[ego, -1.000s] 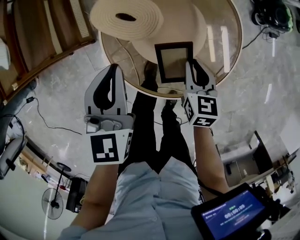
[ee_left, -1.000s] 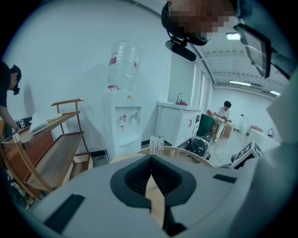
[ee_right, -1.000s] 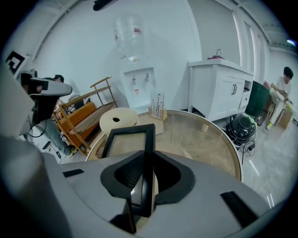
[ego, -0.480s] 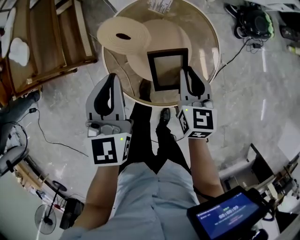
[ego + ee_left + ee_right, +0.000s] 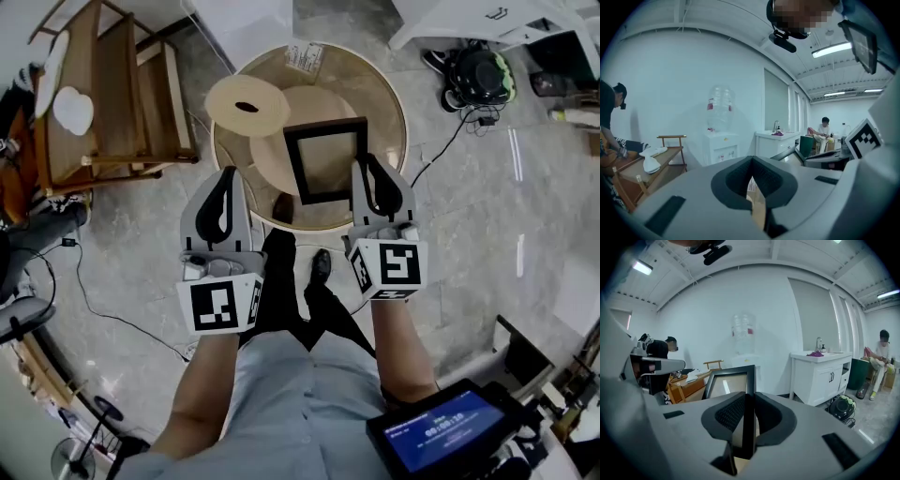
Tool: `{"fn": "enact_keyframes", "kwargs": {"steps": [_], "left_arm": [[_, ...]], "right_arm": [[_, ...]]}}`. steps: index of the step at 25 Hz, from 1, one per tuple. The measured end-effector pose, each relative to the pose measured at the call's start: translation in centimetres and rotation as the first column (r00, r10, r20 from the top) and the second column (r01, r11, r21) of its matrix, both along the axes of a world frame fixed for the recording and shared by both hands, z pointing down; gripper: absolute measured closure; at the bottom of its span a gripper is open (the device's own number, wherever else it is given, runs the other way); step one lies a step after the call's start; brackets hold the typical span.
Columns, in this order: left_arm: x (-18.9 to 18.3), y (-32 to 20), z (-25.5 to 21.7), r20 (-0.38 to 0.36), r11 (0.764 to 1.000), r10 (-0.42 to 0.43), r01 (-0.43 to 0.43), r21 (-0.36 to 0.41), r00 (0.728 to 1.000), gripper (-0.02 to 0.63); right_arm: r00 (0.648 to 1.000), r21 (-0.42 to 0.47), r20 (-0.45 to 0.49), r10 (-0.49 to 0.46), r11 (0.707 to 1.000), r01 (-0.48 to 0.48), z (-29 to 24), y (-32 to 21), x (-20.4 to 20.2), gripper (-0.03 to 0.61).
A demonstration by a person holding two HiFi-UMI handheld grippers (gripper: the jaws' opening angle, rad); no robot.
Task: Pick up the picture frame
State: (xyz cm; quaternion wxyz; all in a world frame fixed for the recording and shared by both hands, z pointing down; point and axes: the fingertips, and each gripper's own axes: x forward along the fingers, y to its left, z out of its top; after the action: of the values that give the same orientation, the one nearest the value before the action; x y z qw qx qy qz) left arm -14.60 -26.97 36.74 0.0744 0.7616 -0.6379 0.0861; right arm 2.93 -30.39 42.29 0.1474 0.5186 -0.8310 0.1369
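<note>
The picture frame (image 5: 328,159), black-edged with a pale centre, hangs above the round table. My right gripper (image 5: 368,171) is shut on its right edge. In the right gripper view the frame (image 5: 729,383) stands edge-on between the pads of the right gripper (image 5: 749,414). The left gripper (image 5: 225,186) is to the frame's left, apart from it. It is shut with nothing in it, and the left gripper view shows its jaws (image 5: 752,176) pressed together.
A round glass-topped table (image 5: 396,103) lies below, with a tan disc (image 5: 248,105) and a paper label (image 5: 305,58) on it. A wooden rack (image 5: 112,94) stands at left. A black device (image 5: 478,73) and cables lie on the floor at right. A white cabinet (image 5: 820,376) stands ahead.
The table and floor now look smaller and farther below. The frame has stayed in the right gripper and come up off the table. The left gripper has kept its place beside it.
</note>
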Motion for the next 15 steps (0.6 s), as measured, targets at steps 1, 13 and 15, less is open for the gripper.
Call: {"fn": "enact_keyframes", "kwargs": {"steps": [1, 13, 15], "left_arm": [[0.3, 0.4, -0.8, 0.003, 1.000, 0.002, -0.002, 0.009, 1.000, 0.603], [3.5, 5.3, -12.0, 0.005, 0.979, 0.001, -0.002, 0.203, 1.000, 0.603], [3.8, 5.9, -13.8, 0.037, 0.969, -0.002, -0.008, 0.246, 0.999, 0.603]], "right_arm": [[1.000, 0.011, 0.002, -0.002, 1.000, 0.002, -1.0, 0.5, 0.2, 0.500], [0.999, 0.211, 0.032, -0.028, 0.977, 0.021, -13.4, 5.2, 1.8, 0.499], [0.998, 0.258, 0.039, -0.042, 0.966, 0.030, -15.7, 5.7, 1.9, 0.499]]}}
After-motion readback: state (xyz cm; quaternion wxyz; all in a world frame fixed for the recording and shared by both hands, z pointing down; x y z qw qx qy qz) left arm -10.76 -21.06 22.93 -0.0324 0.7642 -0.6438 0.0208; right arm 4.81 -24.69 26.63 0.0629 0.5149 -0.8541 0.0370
